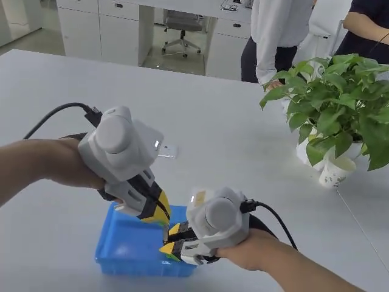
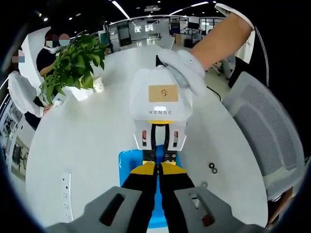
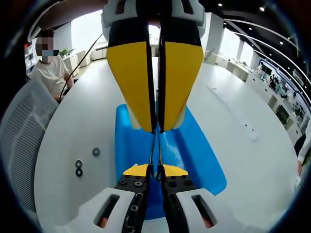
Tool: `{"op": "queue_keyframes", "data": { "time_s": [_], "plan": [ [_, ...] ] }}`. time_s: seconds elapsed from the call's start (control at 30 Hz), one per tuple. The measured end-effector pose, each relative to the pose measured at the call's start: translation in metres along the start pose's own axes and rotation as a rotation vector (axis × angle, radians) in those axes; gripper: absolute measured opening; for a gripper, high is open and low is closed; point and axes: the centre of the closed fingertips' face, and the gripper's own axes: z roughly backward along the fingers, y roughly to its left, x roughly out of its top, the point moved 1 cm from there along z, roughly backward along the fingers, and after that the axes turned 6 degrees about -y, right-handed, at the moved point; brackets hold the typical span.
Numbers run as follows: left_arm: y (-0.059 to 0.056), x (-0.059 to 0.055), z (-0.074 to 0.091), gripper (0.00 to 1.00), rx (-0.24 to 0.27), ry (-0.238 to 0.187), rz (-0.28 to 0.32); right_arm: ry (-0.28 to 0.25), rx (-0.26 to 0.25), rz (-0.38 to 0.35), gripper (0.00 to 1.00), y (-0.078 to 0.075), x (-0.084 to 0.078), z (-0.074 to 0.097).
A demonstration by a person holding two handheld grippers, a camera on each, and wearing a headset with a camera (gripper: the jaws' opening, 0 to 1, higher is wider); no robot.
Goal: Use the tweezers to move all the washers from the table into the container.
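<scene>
washers [image 3: 96, 152], three that i can count, lie on the table [image 3: 73, 121] just beside the container [image 3: 204, 165], one on its own and two close together. i can see none inside the container. the left gripper [image 3: 156, 127] and right gripper [image 3: 154, 169] meet tip to tip over the container. a thin dark strip, which i take for the tweezers [image 3: 156, 145], runs between them.

the risk i see is in this shared hold. if one gripper lets go before the other has a firm pinch, the tweezers could twist, slide or drop into the container. a thin tool lying flat there would be hard to pick up again. a grip too near the tips would also pin the tweezers shut, so they could not open over a washer. the washers are small and flat, so a skewed tool would likely push them along the table rather than lift them.

the left gripper's yellow jaws stand almost together with only a slit between them. the strip sits in that slit, so i judge it clamped on the tweezers. the right gripper's jaws are likewise drawn in until the tips nearly meet, closed on the other end of the strip. neither gripper touches the container or a washer, as far as i can tell.
</scene>
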Motion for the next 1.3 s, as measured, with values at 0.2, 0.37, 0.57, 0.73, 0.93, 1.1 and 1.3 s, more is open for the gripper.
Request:
{"op": "queue_keyframes", "data": {
  "time_s": [0.2, 0.37, 0.57, 0.73, 0.93, 1.1, 1.3],
  "plan": [
    [0.0, -0.001, -0.001, 0.05, -0.001, 0.0, 0.0, 0.003, 0.001, 0.003, 0.11, -0.001, -0.001, -0.001],
    [-0.001, 0.0, -0.001, 0.05, -0.004, 0.001, -0.001, 0.006, 0.002, 0.007, 0.11, 0.0, -0.001, 0.0],
    [-0.001, 0.003, 0.001, 0.05, -0.004, -0.004, -0.002, -0.002, -0.002, 0.009, 0.11, 0.0, 0.002, 0.003],
    [-0.003, 0.006, 0.005, 0.04, -0.005, -0.005, -0.001, -0.008, -0.006, 0.013, 0.11, 0.001, 0.005, 0.006],
    [-0.005, 0.01, 0.011, 0.04, -0.002, -0.004, -0.002, -0.02, -0.011, 0.022, 0.11, 0.003, 0.012, 0.008],
    [-0.007, 0.014, 0.017, 0.04, 0.005, -0.004, -0.007, -0.035, -0.02, 0.022, 0.11, 0.004, 0.019, 0.013],
    [-0.011, 0.021, 0.021, 0.04, 0.002, 0.001, -0.015, -0.04, -0.027, 0.036, 0.11, 0.008, 0.024, 0.019]
  ]
}}
